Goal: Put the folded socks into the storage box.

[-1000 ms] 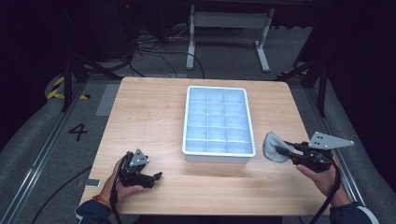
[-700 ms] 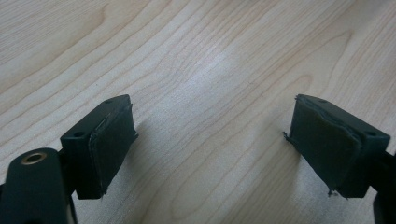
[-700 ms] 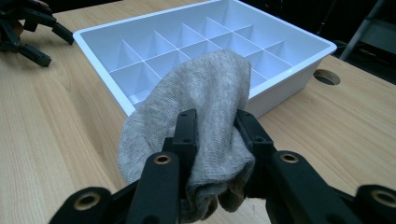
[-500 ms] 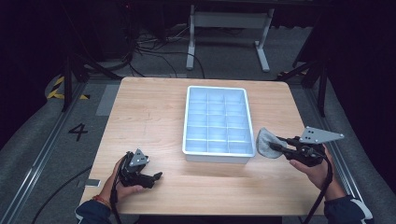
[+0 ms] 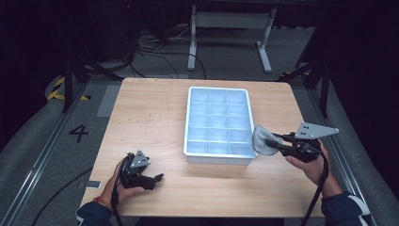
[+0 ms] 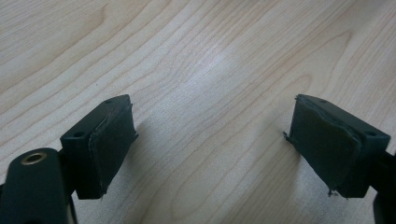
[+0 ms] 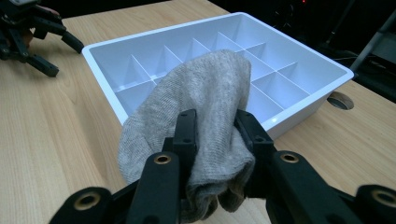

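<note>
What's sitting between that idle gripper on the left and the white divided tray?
Nothing: in the high view only bare wooden table lies between the left gripper and the tray. The grey sock is on the tray's far side, in the right gripper.

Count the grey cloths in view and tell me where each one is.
1. The grey cloth is bunched between the jaws of the right gripper, held at the white tray's near right corner. No others visible.
</note>
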